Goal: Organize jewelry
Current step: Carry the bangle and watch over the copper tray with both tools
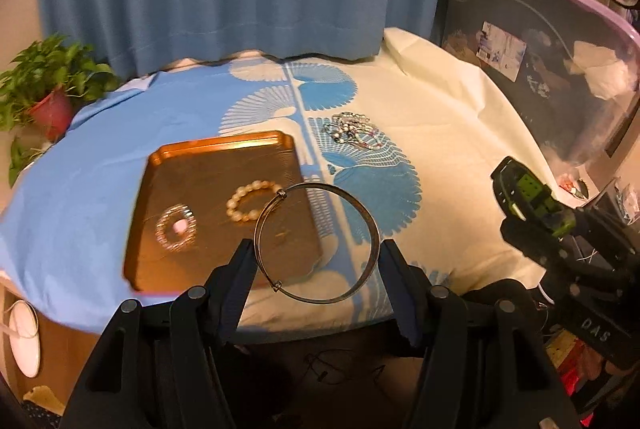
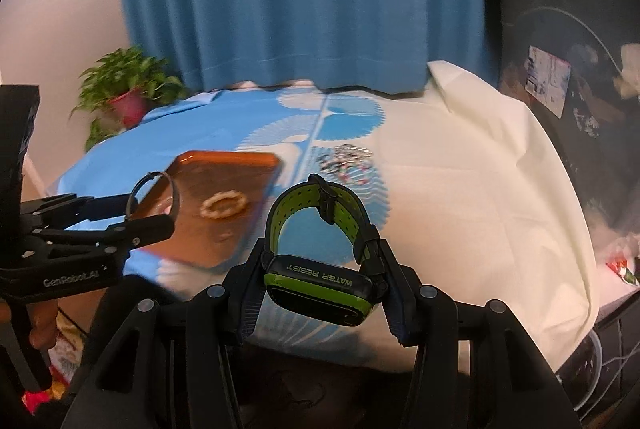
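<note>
Left wrist view: my left claw (image 1: 318, 253), half-spread, clamps a thin stiff bangle (image 1: 316, 243) across its rim above the tray (image 1: 224, 149), light and slippery, while my right claw (image 2: 320, 269) pinches a rubbery watch (image 2: 320, 279).

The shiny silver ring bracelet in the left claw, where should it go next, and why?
Probably onto the orange tray: the left gripper holds the thin silver bangle above its near corner, where the cream bead bracelet already lies.
</note>
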